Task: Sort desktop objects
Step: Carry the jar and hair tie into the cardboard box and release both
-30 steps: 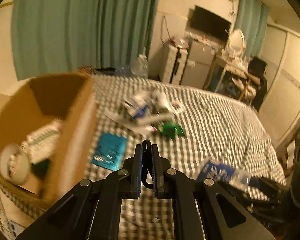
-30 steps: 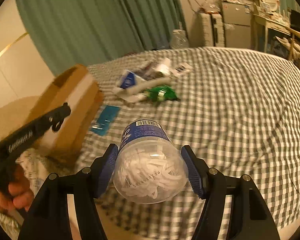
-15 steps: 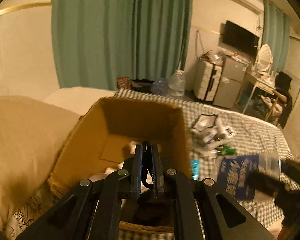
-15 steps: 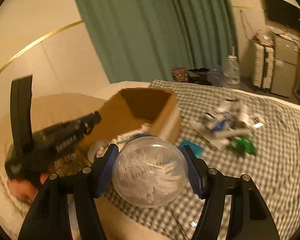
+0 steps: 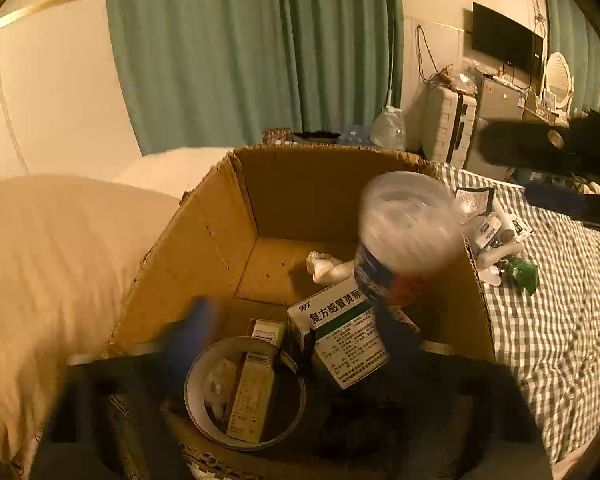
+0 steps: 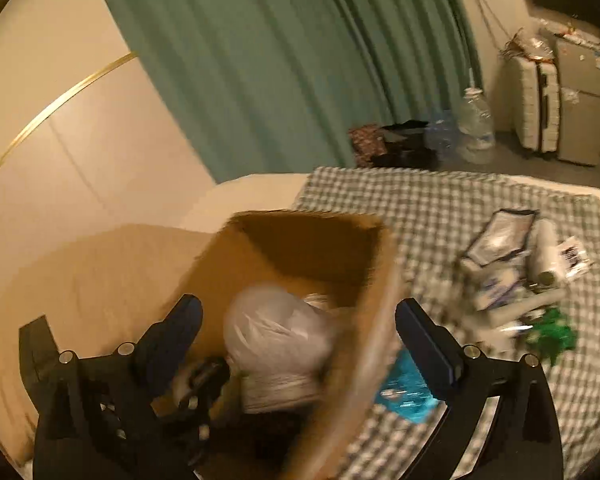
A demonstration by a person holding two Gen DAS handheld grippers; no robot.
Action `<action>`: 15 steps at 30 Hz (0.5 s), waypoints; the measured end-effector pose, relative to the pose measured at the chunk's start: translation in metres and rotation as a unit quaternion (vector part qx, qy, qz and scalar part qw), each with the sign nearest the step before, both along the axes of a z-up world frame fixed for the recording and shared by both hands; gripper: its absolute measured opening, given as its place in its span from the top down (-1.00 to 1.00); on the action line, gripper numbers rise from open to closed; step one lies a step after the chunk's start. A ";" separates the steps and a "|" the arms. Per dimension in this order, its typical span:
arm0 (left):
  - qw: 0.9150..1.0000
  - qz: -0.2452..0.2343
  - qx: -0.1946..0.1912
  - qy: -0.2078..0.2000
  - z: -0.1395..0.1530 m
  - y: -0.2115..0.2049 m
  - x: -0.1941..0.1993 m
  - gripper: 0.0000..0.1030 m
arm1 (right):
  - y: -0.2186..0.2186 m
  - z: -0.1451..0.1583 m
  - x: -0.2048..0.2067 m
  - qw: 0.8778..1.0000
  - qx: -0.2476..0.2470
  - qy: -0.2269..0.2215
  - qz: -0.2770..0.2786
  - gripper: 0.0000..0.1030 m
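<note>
A clear plastic jar of white floss picks with a blue label (image 5: 404, 236) is in mid-air over the open cardboard box (image 5: 312, 184), blurred. It also shows in the right wrist view (image 6: 280, 344), loose between the spread fingers. My right gripper (image 6: 300, 348) is open above the box (image 6: 300, 248). My left gripper (image 5: 288, 340) is blurred at the box's near edge, and its fingers look spread apart. In the box lie a white and green medicine carton (image 5: 340, 332), a tape roll (image 5: 244, 392) and a white wad (image 5: 324, 268).
A pile of packets, tubes and a green wrapper (image 5: 500, 240) lies on the checked bedspread (image 6: 480, 216) right of the box. A teal packet (image 6: 404, 392) lies beside the box. A beige pillow (image 5: 52, 272) is on the left. Curtains, suitcases and water bottles stand behind.
My right gripper carried the jar over the box and opened, and the jar is dropping free. My left gripper, shut before, has spread and sits lower at the box edge.
</note>
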State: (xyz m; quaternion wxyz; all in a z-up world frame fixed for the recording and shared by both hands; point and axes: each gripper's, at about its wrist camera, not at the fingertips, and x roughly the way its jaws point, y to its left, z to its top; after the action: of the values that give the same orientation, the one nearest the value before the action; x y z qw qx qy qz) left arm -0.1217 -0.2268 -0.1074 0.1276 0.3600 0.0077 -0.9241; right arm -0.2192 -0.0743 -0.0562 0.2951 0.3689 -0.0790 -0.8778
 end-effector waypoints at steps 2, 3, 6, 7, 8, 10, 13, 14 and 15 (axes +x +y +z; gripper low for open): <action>1.000 -0.005 0.003 0.004 0.002 0.004 0.004 -0.81 | 0.032 -0.003 0.003 1.000 0.014 0.012 -0.024 -0.89; 1.000 -0.003 0.004 0.002 0.004 0.006 0.005 -0.82 | 0.048 -0.005 0.006 0.999 0.021 0.018 -0.035 -0.89; 1.000 -0.005 0.021 0.010 0.012 0.015 0.012 -0.85 | 0.103 -0.013 0.019 0.994 0.044 0.033 -0.094 -0.89; 0.999 -0.006 0.028 0.017 0.017 0.023 0.017 -0.89 | 0.126 -0.020 0.027 0.991 0.051 0.034 -0.118 -0.90; 0.999 -0.007 0.033 0.023 0.020 0.028 0.020 -0.93 | 0.144 -0.026 0.031 0.989 0.054 0.025 -0.134 -0.90; 0.998 -0.020 0.046 0.036 0.025 0.047 0.027 -0.94 | 0.176 -0.044 0.043 0.988 0.031 -0.016 -0.151 -0.90; 0.996 -0.050 0.059 0.042 0.026 0.082 0.034 -0.95 | 0.206 -0.066 0.066 0.984 0.001 -0.033 -0.175 -0.89; 0.995 -0.060 0.061 0.042 0.025 0.095 0.035 -0.95 | 0.210 -0.070 0.070 0.983 0.004 -0.033 -0.179 -0.89; 0.995 -0.072 0.063 0.040 0.022 0.111 0.036 -0.96 | 0.214 -0.078 0.077 0.983 0.014 -0.033 -0.182 -0.90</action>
State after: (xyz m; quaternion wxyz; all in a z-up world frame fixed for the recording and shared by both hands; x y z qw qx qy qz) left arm -0.0854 -0.1163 -0.0852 0.0370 0.3296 0.0452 -0.9423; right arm -0.1423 0.1398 -0.1340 0.1220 0.3808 -0.1421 -0.9055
